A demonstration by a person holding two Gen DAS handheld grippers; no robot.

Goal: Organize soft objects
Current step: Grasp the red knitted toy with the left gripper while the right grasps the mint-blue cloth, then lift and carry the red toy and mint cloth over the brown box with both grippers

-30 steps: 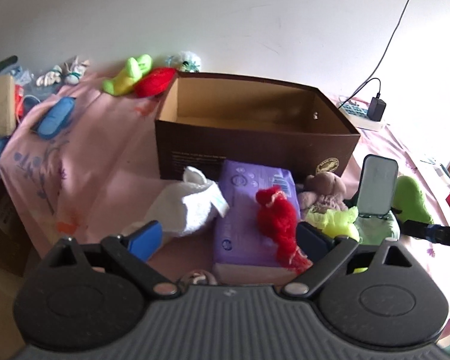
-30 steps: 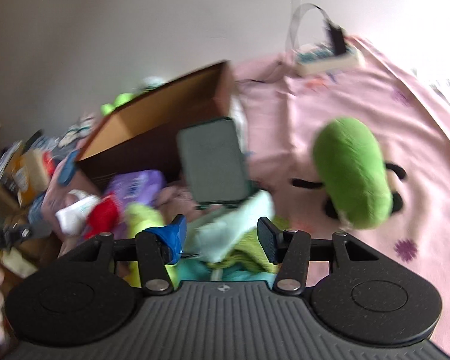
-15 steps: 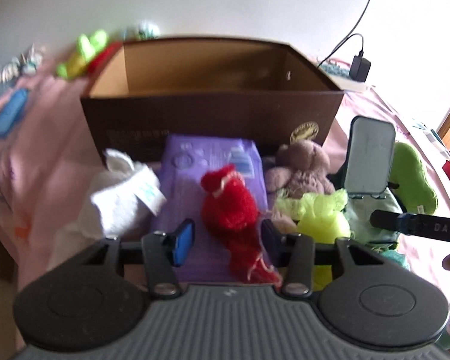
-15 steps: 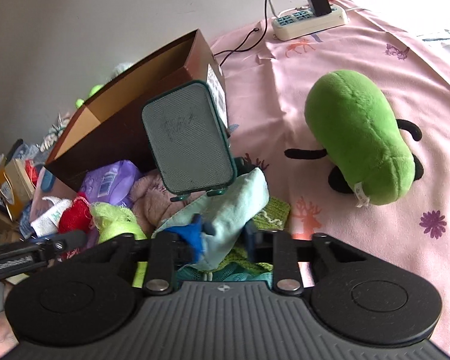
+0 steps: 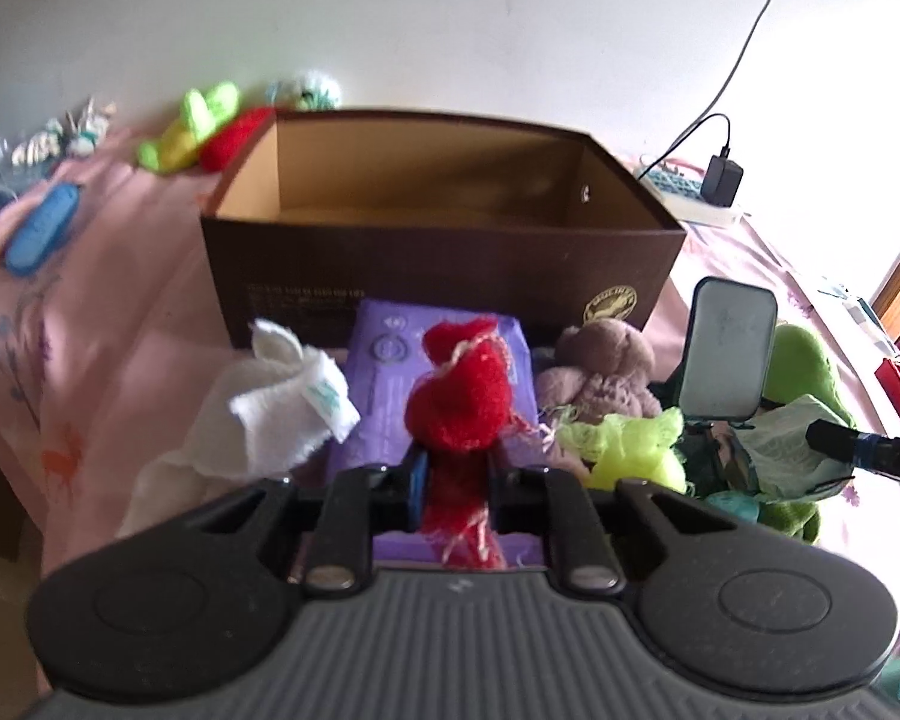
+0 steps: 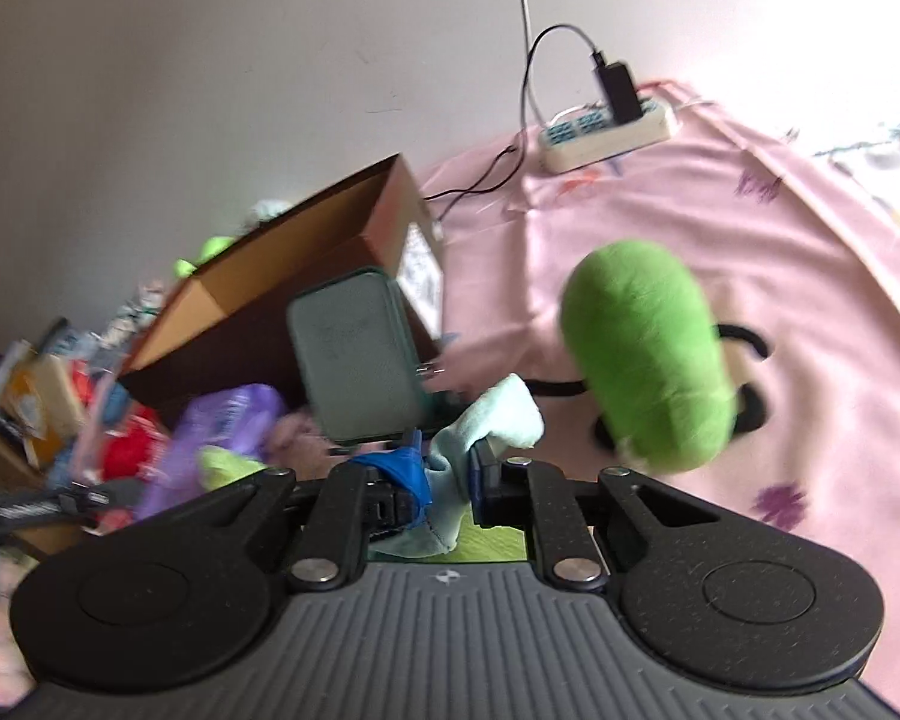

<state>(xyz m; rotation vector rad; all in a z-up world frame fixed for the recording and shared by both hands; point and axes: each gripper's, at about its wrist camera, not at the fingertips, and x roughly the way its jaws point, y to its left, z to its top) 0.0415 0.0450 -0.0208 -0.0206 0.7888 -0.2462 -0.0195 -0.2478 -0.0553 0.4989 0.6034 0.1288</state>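
Now both soft items are gripped.
The red knit toy (image 5: 459, 396) is pinched by the left hand-held gripper (image 5: 455, 483), the pale green cloth (image 6: 486, 426) by the right hand-held gripper (image 6: 450, 480); loose threads ahead could be snagged.

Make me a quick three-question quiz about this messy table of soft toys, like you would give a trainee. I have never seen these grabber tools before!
1. True or false: the brown cardboard box already holds several toys.
2. Which item is the left gripper shut on?
A. the white cloth
B. the red knitted toy
C. the brown teddy bear
3. Fill in: the right gripper is shut on a pale ____ cloth, with the green plush toy lying beside it on the pink tablecloth.

Key
1. False: what shows of the box inside is bare.
2. B: its jaws pinch the toy's lower part, above the purple packet.
3. Mint green.
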